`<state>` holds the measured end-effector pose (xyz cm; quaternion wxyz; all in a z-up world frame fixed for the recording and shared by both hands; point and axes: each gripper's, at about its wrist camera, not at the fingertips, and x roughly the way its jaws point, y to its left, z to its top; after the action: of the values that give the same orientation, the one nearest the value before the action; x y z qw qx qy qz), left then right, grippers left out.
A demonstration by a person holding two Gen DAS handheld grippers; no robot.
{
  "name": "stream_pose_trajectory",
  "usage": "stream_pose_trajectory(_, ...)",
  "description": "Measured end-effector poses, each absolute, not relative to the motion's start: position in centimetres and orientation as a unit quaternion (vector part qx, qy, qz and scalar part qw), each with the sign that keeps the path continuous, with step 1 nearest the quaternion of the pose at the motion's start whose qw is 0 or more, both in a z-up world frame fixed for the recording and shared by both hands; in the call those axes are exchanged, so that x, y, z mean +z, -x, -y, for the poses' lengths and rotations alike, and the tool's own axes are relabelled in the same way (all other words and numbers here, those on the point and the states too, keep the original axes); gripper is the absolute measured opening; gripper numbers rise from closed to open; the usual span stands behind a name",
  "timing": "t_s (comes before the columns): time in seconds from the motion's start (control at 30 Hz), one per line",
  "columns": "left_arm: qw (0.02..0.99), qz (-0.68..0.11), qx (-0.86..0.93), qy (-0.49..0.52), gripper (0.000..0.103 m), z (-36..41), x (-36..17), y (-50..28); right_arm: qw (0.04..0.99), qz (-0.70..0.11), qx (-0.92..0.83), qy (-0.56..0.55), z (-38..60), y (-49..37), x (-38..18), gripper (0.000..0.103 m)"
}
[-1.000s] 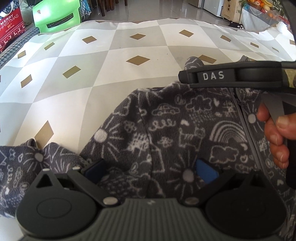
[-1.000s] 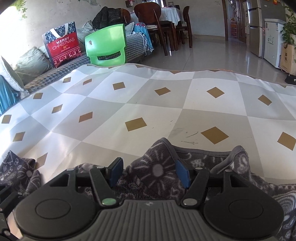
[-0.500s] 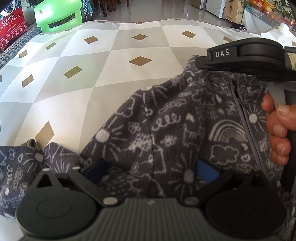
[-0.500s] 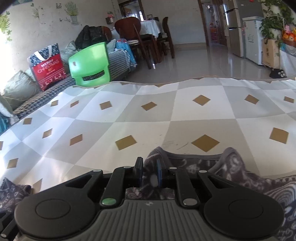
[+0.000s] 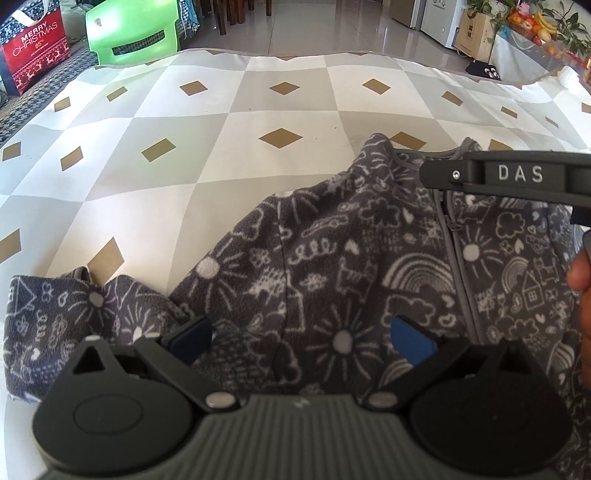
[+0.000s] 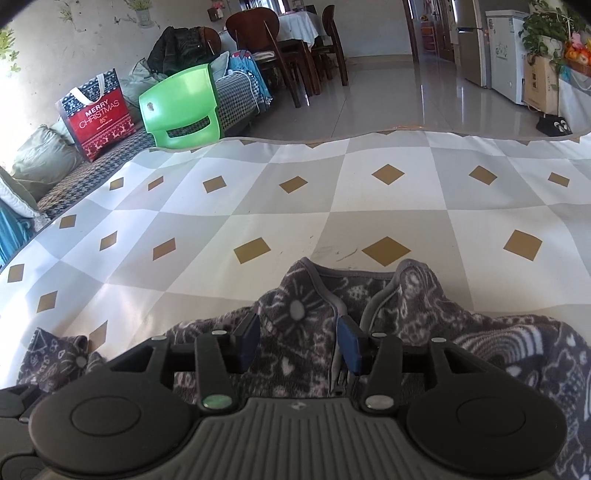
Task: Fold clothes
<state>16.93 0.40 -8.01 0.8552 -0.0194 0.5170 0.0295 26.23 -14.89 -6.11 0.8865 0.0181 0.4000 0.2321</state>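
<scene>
Both hand-held grippers hover over the fleece jacket (image 5: 369,266), jaws apart.

Green chair (image 6: 181,105) beside sofa (image 6: 85,173); glossy tiled floor (image 6: 388,96); dining table (image 6: 299,29).

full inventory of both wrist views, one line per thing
fleece jacket: 1, dark grey with white doodle print, spread on the mat, zipper facing up
mat: 1, white and grey checks with gold diamonds, under the jacket
plastic chair: 1, green, past the mat's far left edge
gift bag: 1, red, "Merry Christmas", left of the chair
dining chairs: several, dark wood, far background
fridge: 1, white, far right
left tool: 1, black with blue pads, open over the jacket
right tool: 1, black with blue pads, jaws opening at the collar
hand: 1, right edge, left view
</scene>
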Motion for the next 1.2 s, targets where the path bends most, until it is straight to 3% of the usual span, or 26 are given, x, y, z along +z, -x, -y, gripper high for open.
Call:
stream_pose_trajectory(0.47, 0.862, -0.505, 0.012, 0.037, 0.103, 0.4, -3.4, -9.5, 0.862, -0.458, 0.197, -0.088, 21.0, -20.3, -3.8, 0.050)
stream_pose_trajectory(1.2, 0.863, -0.505, -0.002, 0.023, 0.103, 1.4, -3.8, -0.7, 0.860, -0.490, 0.138, -0.002, 26.7, -9.3, -2.7, 0.051)
